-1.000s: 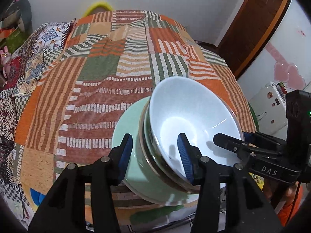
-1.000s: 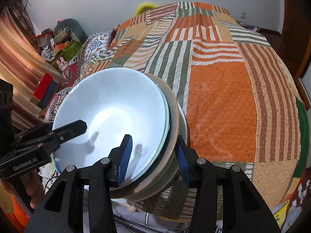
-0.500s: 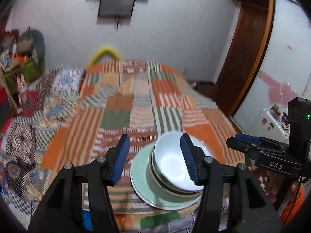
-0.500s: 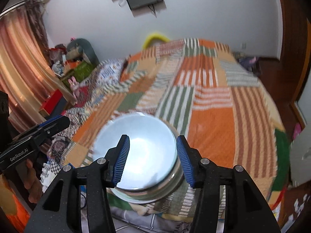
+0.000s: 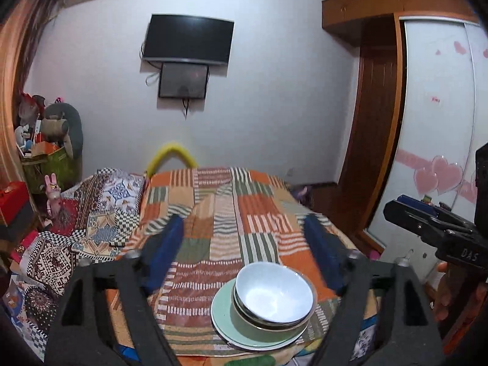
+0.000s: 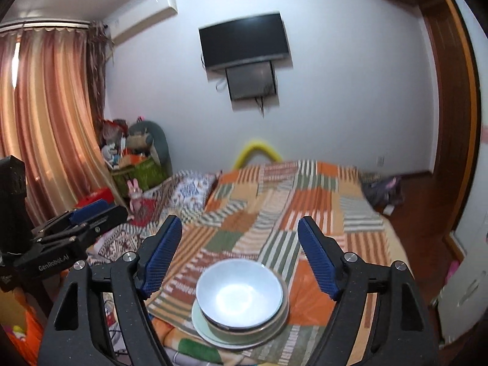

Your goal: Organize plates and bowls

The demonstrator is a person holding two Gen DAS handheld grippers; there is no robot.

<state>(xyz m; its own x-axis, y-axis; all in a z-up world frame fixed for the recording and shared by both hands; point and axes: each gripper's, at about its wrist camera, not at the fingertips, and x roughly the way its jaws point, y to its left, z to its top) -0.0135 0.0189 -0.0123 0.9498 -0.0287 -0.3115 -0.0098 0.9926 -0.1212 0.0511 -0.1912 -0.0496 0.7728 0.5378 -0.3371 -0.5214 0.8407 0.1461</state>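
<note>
A white bowl (image 5: 274, 292) sits nested in a stack of bowls (image 5: 265, 326) on a pale green plate (image 5: 222, 314) at the near edge of the bed. The same white bowl (image 6: 239, 296) and plate (image 6: 201, 324) show in the right wrist view. My left gripper (image 5: 247, 253) is open and empty, held well above and back from the stack. My right gripper (image 6: 239, 256) is open and empty too, raised above the stack. Each gripper shows at the other view's edge.
The patchwork bedspread (image 5: 219, 213) covers the bed. A patterned blanket (image 5: 91, 222) lies on its left. A TV (image 5: 187, 41) hangs on the far wall. A wardrobe (image 5: 436, 140) stands right, curtains (image 6: 45, 128) and clutter (image 6: 131, 155) left.
Both grippers have pulled up and back from the stack, which now looks small and far. Both sets of jaws have opened wider. The stack stays on the bed.
</note>
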